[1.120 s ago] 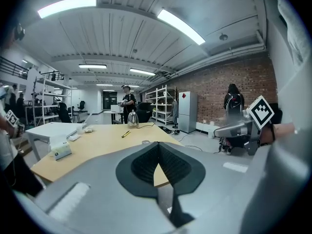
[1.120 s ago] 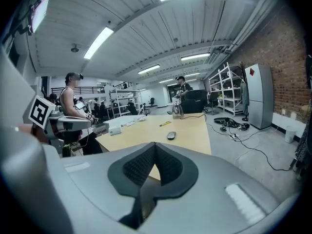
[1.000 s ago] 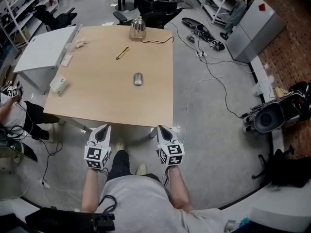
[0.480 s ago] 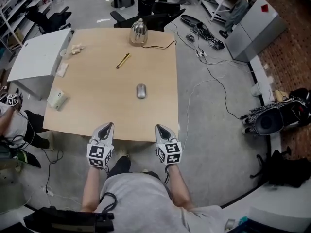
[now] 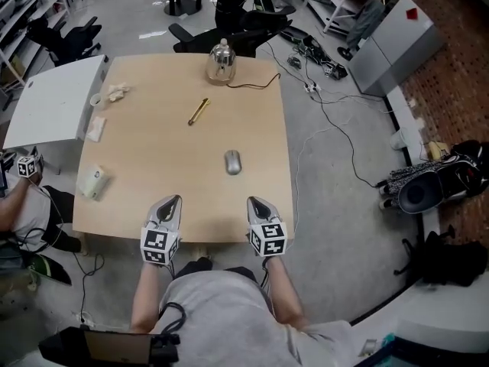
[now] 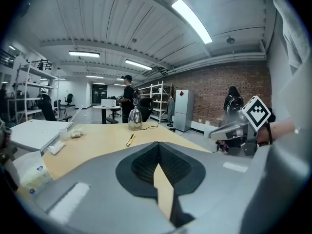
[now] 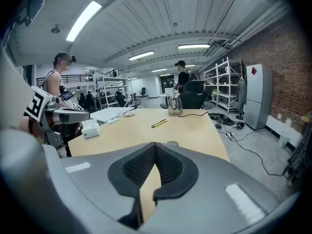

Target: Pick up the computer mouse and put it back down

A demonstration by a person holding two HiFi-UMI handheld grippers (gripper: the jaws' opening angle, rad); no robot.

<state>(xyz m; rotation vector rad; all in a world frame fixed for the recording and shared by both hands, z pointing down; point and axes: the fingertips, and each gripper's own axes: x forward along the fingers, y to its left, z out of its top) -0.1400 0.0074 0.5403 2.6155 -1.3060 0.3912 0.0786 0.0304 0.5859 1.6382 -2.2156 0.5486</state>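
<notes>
Head view shows the computer mouse (image 5: 232,161) whole on the counter (image 5: 153,144), right gripper view only its top, beyond left tongs (image 5: 170,202) and right tongs (image 5: 253,202), both pressed together, empty

Light wooden table (image 5: 153,151), squarish. The computer mouse (image 5: 232,161) is parked flat on it, a bit right of the middle. A yellow pen (image 5: 198,111) is laid at a slant further back, well apart from it. A shiny kettle (image 5: 220,62) is stood upright at the far edge, with a black cable (image 5: 248,86) trailed off to the right. A crumpled tissue (image 5: 117,92), a white packet (image 5: 96,128) and a small white box (image 5: 93,180) are strung along the left side.
</notes>
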